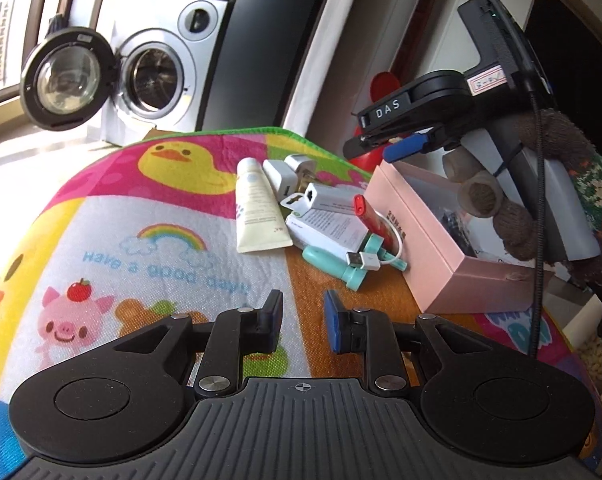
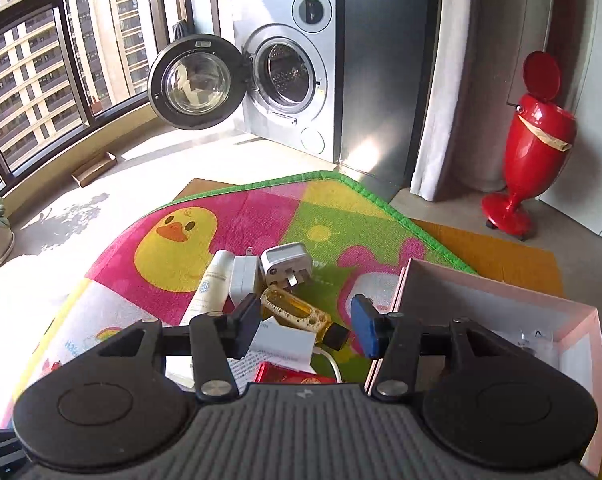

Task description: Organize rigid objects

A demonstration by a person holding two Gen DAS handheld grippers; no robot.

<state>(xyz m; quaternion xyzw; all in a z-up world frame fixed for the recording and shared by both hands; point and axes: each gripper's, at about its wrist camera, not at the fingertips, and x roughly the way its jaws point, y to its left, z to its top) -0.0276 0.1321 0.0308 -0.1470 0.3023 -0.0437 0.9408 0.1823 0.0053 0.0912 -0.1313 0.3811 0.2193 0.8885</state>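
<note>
Several small rigid items lie in a heap on the play mat [image 1: 121, 220], just left of the pink box [image 1: 461, 276], which is the landmark here; its lid is off and a few things sit inside already, too dark to ID.

Farthest left of the box, well apart from it, the left gripper [image 1: 305, 320] hovers low over the mat. Its tongs are clenched to their narrowest w/ only a slim gap, nothing in it.

Nearer the box comes the cream tube [image 1: 261, 208]. Next are two white chargers [image 1: 281, 176], then a white adapter [image 1: 325, 196], a mint-green gadget [image 1: 341, 264] and a USB cable [image 1: 361, 258] almost touching the box wall.

The amber bottle [image 2: 297, 312] lies on the heap just left of the box. The right gripper [image 2: 307, 326] hangs above it, tongs released, pads clear of the bottle on both sides.

Step in hand, prob.: lining up the next pick from the heap. Next move likely calls for dropping the right tongs squarely over the bottle's body, closing firmly (smooth surface, may slip), then lifting and carrying it right, over the box rim. The heap is tight, so neighbours may shift.
</note>
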